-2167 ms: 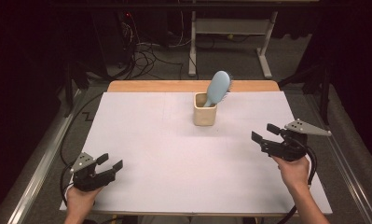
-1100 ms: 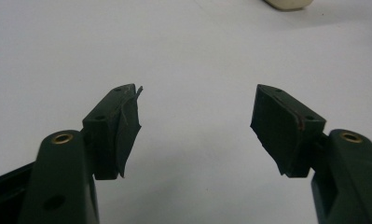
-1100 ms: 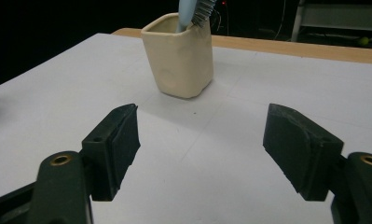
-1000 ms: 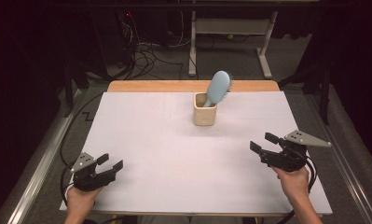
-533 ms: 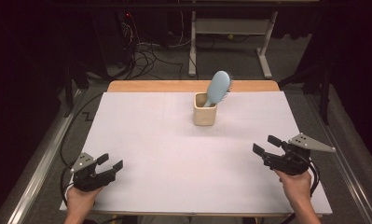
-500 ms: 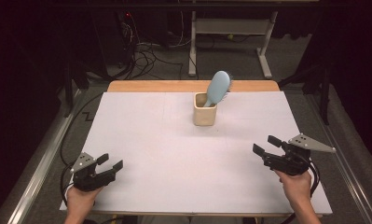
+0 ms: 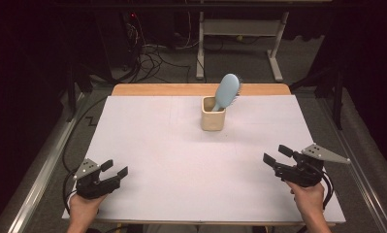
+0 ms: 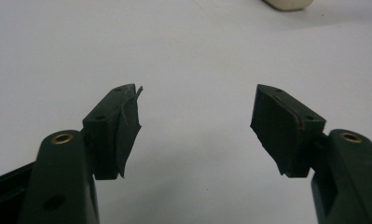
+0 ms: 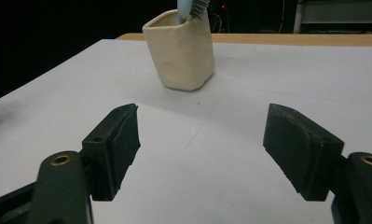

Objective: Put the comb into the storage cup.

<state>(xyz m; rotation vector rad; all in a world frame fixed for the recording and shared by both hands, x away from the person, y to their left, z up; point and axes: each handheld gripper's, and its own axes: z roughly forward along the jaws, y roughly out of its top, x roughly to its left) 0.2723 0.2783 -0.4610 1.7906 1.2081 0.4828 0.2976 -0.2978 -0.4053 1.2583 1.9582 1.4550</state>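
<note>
Light falls from above onto the white paper-covered table, bright and even; the room beyond goes nearly black. The cream square ceramic cup casts a short soft shadow toward me. No glare on the sheet. In my gripper views my black jaws sit close, dark and slightly soft, and the left one looks washed grey and grainy.

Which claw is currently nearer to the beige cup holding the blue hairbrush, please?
The right claw is nearer, near the table's front right, open and facing the cup. The left claw sits farther off at the front left corner, also open and empty.
</note>
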